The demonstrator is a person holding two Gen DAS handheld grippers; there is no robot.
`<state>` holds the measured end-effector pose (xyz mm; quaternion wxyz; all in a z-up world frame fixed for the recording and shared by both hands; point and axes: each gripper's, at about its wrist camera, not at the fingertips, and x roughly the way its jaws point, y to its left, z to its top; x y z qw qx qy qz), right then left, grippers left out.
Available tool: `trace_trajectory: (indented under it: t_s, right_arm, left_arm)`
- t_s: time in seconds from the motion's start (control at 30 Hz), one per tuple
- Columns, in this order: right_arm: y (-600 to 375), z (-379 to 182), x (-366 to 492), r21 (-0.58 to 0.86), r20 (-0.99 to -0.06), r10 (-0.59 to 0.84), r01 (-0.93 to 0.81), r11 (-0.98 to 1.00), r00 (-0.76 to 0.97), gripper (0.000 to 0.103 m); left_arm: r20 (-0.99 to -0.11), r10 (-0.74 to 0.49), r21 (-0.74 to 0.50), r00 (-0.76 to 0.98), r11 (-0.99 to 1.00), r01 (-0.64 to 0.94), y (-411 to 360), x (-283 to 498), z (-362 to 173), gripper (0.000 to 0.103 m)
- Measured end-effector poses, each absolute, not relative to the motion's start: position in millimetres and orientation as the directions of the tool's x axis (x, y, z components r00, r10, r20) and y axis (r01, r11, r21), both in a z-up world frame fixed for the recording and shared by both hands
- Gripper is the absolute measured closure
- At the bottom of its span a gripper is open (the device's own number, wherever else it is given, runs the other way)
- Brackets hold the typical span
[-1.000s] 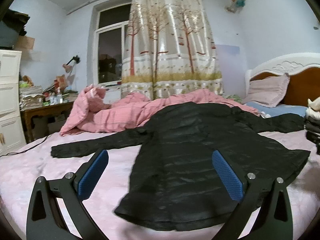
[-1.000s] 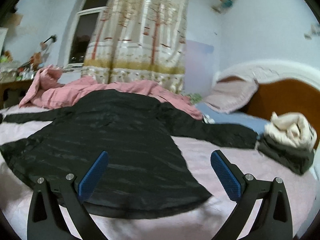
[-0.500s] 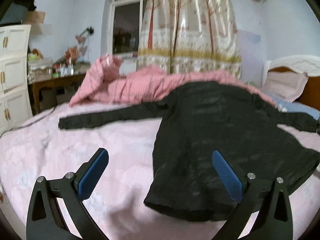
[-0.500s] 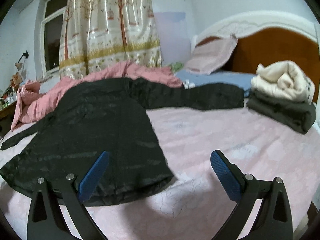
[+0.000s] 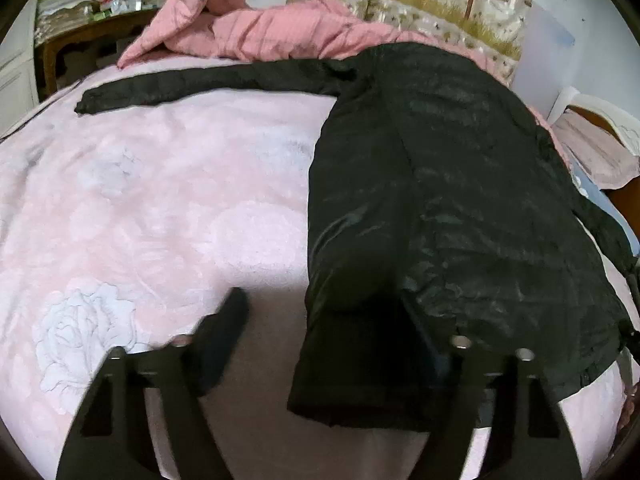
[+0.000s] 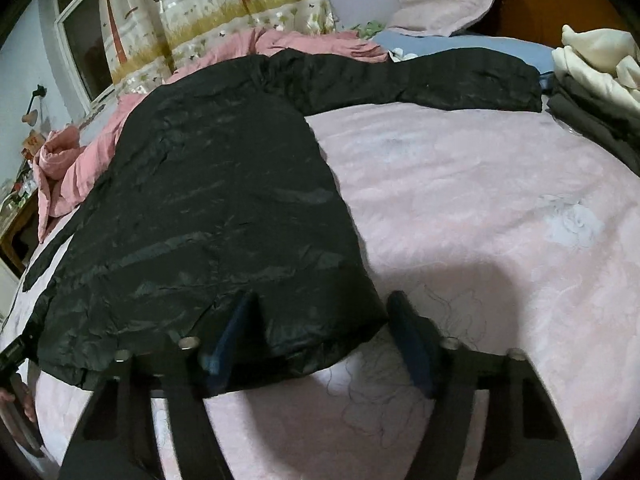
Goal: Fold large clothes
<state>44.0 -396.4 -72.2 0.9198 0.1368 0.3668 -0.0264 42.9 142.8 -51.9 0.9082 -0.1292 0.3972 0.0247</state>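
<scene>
My left tongs (image 5: pixel 328 344) and right tongs (image 6: pixel 320 336), jaws just closing but still apart, each straddle a hem corner of the black jacket (image 5: pixel 440 184) on the pink bedspread (image 5: pixel 160 208).

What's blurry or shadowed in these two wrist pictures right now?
Left wrist view: the left gripper is motion-smeared and its shadow darkens the pink bedspread beneath; the black coat stays fairly sharp. Right wrist view: the right gripper is blurred too, casting a grey shadow; fisheye bends the bed's edges.

Both grippers are dropping onto black jacket (image 5: pixel 460 200) hem: left gripper (image 5: pixel 332 344) and right gripper (image 6: pixel 320 336) are closing, hem corners between jaws.
</scene>
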Motion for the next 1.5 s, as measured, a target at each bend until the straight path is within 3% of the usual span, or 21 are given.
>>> trace_trajectory:
  t_s: [0.03,0.07,0.1,0.2,0.4,0.7,0.97,1.27,1.43,1.5]
  right_arm:
    - [-395.1,-72.5,44.7,0.243,-0.685,0.068,0.14,0.96,0.725,0.08]
    - [-394.3,-72.9,43.3,0.249,-0.68,0.076,0.132,0.959,0.729,0.086]
    - [-393.5,-69.3,40.1,0.25,-0.67,0.074,0.13,0.959,0.738,0.092]
    - [-389.4,-54.8,18.0,0.24,-0.61,0.057,0.116,0.964,0.791,0.096]
    - [-376.1,-34.8,-38.7,0.189,-0.566,-0.004,0.135,0.973,0.825,0.096]
    - [-365.4,-16.4,-84.5,0.179,-0.523,-0.011,0.122,0.976,0.852,0.096]
    - [-364.8,34.4,10.9,0.121,-0.508,-0.039,0.116,0.986,0.86,0.096]
    - [-356.3,-10.2,131.8,0.05,-0.633,-0.085,0.15,0.987,0.769,0.096]
    - [-355.3,-34.4,148.4,0.026,-0.657,-0.103,0.159,0.987,0.747,0.096]
    - [-358.5,-36.8,145.1,0.043,-0.647,-0.1,0.167,0.985,0.756,0.095]
  left_arm:
    - [-0.72,-0.082,-0.236,0.689,0.963,-0.131,142.7,40.7,-50.7,0.063]
    - [-0.709,-0.101,-0.254,0.698,0.96,-0.119,142.1,36.7,-49.8,0.083]
    - [-0.7,-0.11,-0.261,0.705,0.959,-0.109,141.0,31.8,-48.2,0.094]
    - [-0.672,-0.109,-0.258,0.732,0.962,-0.093,136.5,12.8,-35.1,0.099]
    - [-0.61,-0.102,-0.265,0.786,0.961,-0.081,139.4,-41.6,-3.5,0.099]
    - [-0.608,-0.079,-0.274,0.79,0.955,-0.115,150.2,-60.5,14.7,0.099]
    - [-0.622,-0.006,-0.16,0.783,0.98,-0.12,142.2,17.5,42.0,0.099]
    - [-0.779,-0.033,-0.161,0.626,0.975,-0.15,146.4,132.5,-18.9,0.098]
    - [-0.776,-0.019,-0.139,0.63,0.98,-0.142,141.5,140.4,-36.1,0.093]
    - [-0.747,0.02,-0.099,0.665,0.985,-0.142,139.6,132.8,-30.5,0.08]
